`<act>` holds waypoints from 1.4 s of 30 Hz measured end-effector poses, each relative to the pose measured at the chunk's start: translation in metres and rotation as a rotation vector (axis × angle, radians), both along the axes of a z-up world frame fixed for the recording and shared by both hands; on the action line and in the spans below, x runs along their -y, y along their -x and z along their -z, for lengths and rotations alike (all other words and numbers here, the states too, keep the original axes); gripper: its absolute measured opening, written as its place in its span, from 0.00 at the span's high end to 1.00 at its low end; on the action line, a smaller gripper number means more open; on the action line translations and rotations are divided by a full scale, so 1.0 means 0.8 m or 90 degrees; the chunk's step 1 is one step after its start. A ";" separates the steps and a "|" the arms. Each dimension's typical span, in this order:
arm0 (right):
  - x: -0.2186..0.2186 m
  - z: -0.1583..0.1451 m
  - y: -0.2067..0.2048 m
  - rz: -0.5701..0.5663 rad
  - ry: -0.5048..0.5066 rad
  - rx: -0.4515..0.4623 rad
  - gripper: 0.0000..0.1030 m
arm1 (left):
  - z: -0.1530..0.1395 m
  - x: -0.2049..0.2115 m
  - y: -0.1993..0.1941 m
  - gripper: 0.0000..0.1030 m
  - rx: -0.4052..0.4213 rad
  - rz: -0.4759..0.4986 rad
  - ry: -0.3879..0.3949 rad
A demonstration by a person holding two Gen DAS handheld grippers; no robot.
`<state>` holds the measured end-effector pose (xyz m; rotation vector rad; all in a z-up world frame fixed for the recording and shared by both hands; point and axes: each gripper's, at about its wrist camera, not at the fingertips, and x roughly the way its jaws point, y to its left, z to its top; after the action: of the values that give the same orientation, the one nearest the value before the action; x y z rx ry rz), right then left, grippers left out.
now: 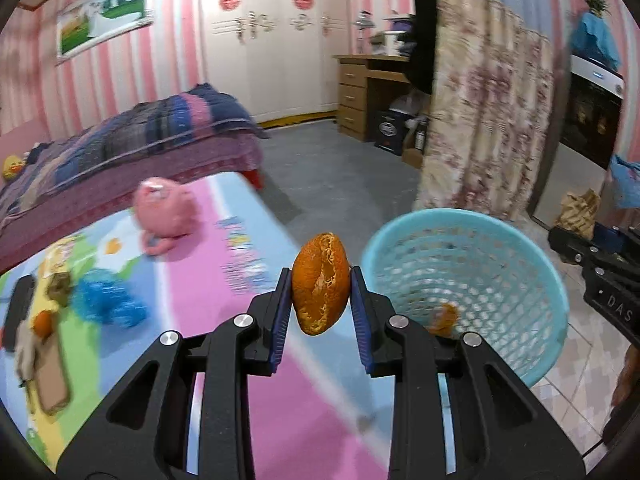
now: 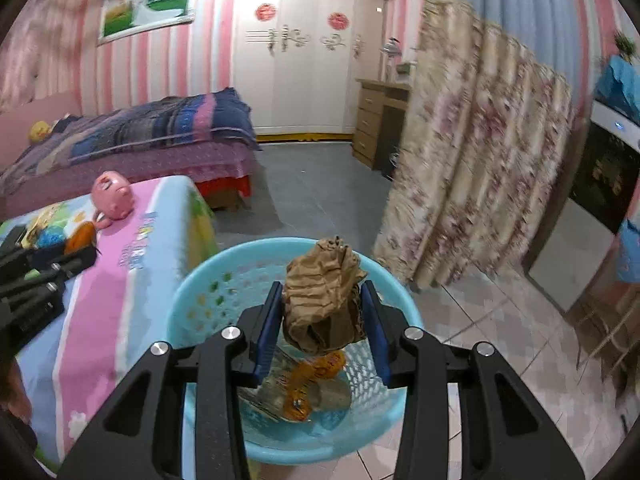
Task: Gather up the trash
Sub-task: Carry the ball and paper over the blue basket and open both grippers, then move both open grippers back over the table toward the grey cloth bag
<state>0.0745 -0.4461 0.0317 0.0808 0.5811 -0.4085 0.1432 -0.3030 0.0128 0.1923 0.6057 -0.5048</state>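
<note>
My left gripper (image 1: 319,280) is shut on an orange peel (image 1: 320,282) and holds it above the table edge, just left of the light blue mesh basket (image 1: 520,248). One orange scrap (image 1: 444,318) lies inside the basket. My right gripper (image 2: 323,300) is shut on a crumpled brown paper (image 2: 322,300) directly over the same basket (image 2: 192,292), which holds orange peel (image 2: 320,366) and wrappers. More trash lies at the table's left: a blue crumpled wad (image 1: 106,300), an orange piece (image 1: 42,322) and brown paper (image 1: 52,376).
The table has a colourful pink and blue cloth (image 1: 248,264) with a pink piggy bank (image 1: 166,208) on it. A bed (image 1: 132,148) stands behind, a floral curtain (image 1: 480,120) to the right, tiled floor (image 2: 500,340) around the basket.
</note>
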 end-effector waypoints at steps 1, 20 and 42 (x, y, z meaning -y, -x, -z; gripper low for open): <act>0.006 -0.001 0.003 0.010 -0.003 0.006 0.62 | 0.002 0.010 0.002 0.73 -0.003 0.008 0.001; 0.043 0.006 0.015 0.069 -0.042 0.019 0.62 | 0.006 0.050 -0.020 0.20 0.011 -0.004 -0.011; 0.001 0.001 -0.019 0.037 -0.031 0.047 0.20 | -0.041 -0.191 -0.009 0.10 0.072 -0.216 -0.030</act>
<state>0.0901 -0.4469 0.0311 0.1595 0.5177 -0.4454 0.1501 -0.1501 0.0459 0.1570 0.5262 -0.1513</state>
